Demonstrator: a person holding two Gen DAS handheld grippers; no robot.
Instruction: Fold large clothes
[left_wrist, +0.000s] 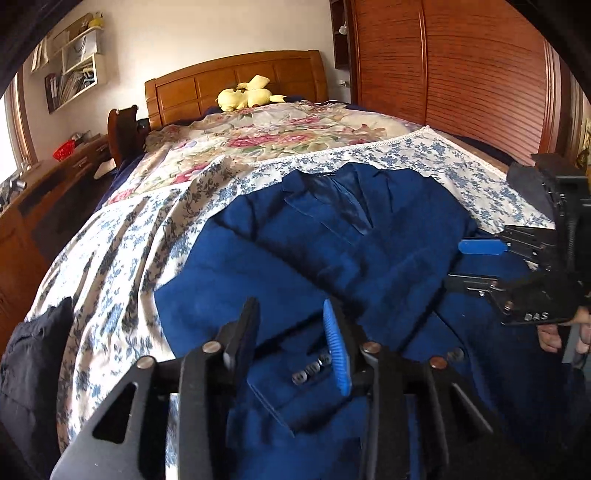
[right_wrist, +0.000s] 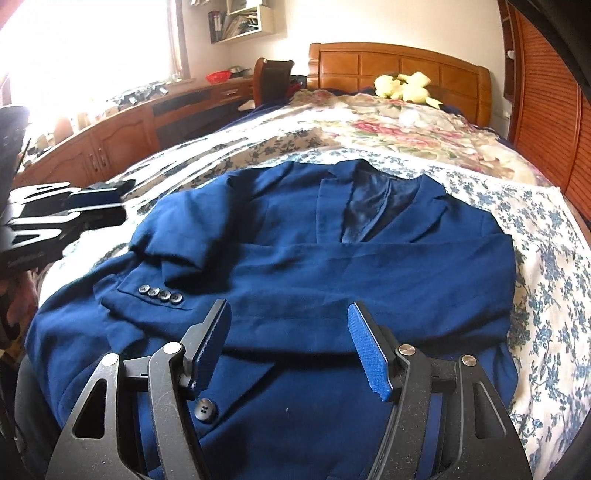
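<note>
The blue jacket lies face up on the flowered bedspread, collar toward the headboard, both sleeves already crossed over the chest.

Start at your left: the left gripper hangs just above the buttoned cuff, jaws partly apart and nothing between them. Leave that cuff flat (it looks neatly placed), and aim instead for the hem below it.

In the middle, keep the sleeves pinned by their own weight; lift slowly so they do not slide off the chest.

At your right, the right gripper hovers over the lower front near the large front button, jaws wide and empty. Take the hem there, matching the left side's height, then carry both corners toward the collar together so the fold line runs straight across.
</note>
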